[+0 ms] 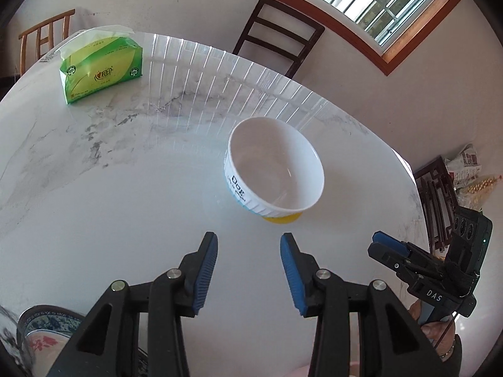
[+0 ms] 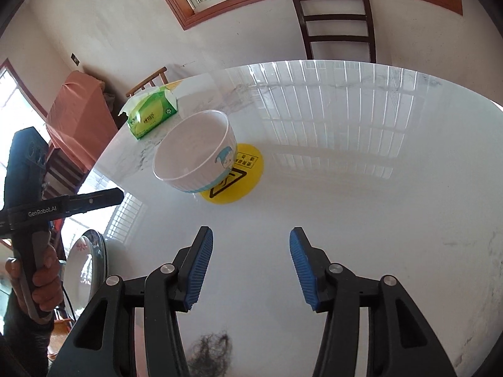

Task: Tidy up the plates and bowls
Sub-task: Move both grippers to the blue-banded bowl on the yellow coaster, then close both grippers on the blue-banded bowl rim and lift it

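Observation:
A white ribbed bowl [image 1: 275, 171] with "Dog" lettering stands upright on a yellow round sticker [image 2: 240, 174] on the white marble table [image 1: 125, 207]; it also shows in the right wrist view [image 2: 195, 150]. My left gripper [image 1: 249, 242] is open and empty, a short way in front of the bowl. My right gripper [image 2: 251, 235] is open and empty, nearer than the bowl and to its right. A patterned plate with a bowl on it [image 1: 44, 333] lies at the near left edge; in the right wrist view this stack [image 2: 86, 267] sits at the lower left.
A green tissue pack [image 1: 102, 67] lies at the table's far left. Dark wooden chairs [image 1: 279, 34] stand beyond the far edge. The right gripper body [image 1: 433, 276] shows at the left view's right side. The left gripper body [image 2: 37, 210] shows at the right view's left.

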`<action>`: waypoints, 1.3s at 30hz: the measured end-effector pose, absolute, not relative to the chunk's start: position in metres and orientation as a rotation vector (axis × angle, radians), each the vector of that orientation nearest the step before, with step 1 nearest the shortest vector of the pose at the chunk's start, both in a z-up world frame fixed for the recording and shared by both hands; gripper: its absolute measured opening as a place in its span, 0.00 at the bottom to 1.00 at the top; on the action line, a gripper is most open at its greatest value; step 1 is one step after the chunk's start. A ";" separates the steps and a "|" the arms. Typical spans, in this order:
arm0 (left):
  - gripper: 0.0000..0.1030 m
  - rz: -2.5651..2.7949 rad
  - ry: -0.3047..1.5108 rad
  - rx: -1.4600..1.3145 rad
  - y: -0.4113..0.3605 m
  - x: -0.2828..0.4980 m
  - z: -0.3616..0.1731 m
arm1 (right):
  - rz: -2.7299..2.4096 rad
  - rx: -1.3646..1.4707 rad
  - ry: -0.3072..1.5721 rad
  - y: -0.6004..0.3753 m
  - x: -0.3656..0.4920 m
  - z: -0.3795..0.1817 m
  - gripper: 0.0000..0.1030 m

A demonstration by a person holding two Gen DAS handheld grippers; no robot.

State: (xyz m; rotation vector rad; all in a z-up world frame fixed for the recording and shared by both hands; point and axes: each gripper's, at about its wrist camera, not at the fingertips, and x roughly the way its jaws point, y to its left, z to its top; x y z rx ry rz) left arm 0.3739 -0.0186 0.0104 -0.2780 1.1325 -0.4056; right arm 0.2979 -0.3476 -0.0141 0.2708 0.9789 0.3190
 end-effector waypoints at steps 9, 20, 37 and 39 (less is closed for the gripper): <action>0.43 -0.404 1.175 -0.367 -0.028 0.424 -0.005 | 0.386 0.401 0.986 -0.335 0.359 -0.004 0.51; 0.43 -0.363 1.189 -0.322 -0.036 0.442 -0.017 | 0.354 0.343 1.046 -0.307 0.394 -0.016 0.51; 0.42 -0.264 1.220 -0.241 -0.046 0.454 -0.044 | 0.344 0.389 1.149 -0.303 0.414 -0.053 0.27; 0.26 -0.256 1.226 -0.221 -0.051 0.453 -0.049 | 0.355 0.399 1.148 -0.301 0.414 -0.057 0.21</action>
